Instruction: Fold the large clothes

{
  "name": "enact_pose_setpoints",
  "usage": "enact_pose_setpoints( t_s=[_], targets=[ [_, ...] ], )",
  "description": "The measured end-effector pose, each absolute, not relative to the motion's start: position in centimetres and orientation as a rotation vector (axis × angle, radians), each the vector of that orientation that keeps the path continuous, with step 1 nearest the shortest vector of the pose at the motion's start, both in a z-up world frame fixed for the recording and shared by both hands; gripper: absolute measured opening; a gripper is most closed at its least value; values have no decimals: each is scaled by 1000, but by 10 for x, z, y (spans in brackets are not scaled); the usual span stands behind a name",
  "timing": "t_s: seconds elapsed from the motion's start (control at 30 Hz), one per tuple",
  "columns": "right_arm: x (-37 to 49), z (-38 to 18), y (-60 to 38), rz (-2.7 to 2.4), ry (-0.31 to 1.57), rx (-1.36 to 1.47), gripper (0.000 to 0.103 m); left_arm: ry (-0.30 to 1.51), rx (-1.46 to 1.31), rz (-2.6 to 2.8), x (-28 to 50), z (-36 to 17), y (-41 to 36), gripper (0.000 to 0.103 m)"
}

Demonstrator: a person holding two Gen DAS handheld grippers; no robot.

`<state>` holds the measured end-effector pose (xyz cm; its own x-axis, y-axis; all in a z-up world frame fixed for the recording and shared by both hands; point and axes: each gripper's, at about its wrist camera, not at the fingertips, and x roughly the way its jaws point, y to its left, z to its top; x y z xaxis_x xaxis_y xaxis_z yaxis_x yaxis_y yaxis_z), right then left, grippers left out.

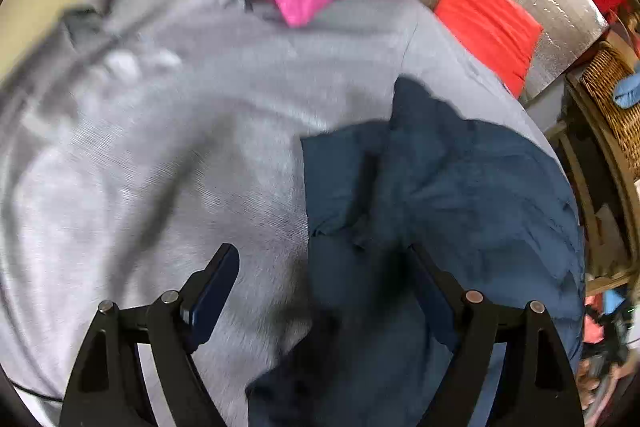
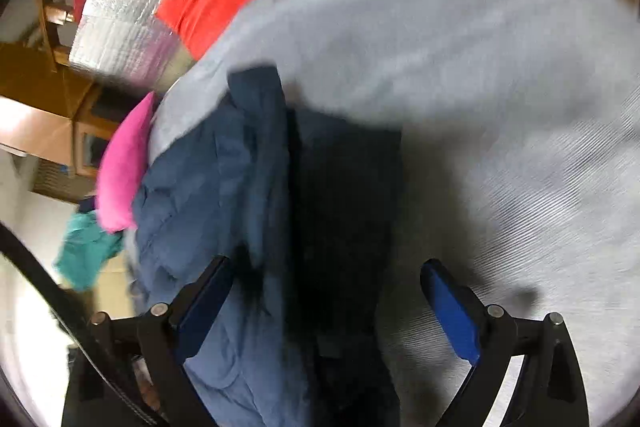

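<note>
Left wrist view: navy garment (image 1: pixel 440 195) lies rumpled on grey sheet (image 1: pixel 160 147).

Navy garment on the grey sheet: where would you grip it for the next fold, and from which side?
Probably at the raised pointed end of the navy garment, the part farthest from the open left gripper. That end stands up off the grey sheet, so one finger can slip under it. Come from the sheet side, where its edge is exposed. Blur hides finer detail.
</note>
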<state>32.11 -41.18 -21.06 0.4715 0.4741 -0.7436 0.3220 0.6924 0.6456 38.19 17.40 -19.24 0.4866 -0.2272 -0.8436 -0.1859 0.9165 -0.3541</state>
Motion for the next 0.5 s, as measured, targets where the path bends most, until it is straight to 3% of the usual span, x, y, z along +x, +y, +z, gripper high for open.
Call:
enact_pose_setpoints(
  t_s=[0.13,0.27,0.3,0.37,0.43,0.47,0.5],
  targets=[
    [342,-210,-400,231,1107,808,93,1142,-646,-157,397,-218,187,85],
    [358,-221,-386,245,1144,772,88,1165,-690,-212,408,-225,183,85],
    [361,-222,-385,241,1148,760,86,1174,-717,-233,410,-230,180,81],
    [365,-221,-383,243,1136,750,76,1166,-726,-227,409,-230,175,76],
    [363,-221,-382,273,1137,784,52,1153,-725,-228,406,-229,173,59],
    [358,-219,-382,285,1131,796,48,1145,-727,-226,403,-226,171,55],
    [357,-214,-380,292,1119,787,41,1127,-728,-225,399,-223,172,44]
  ],
)
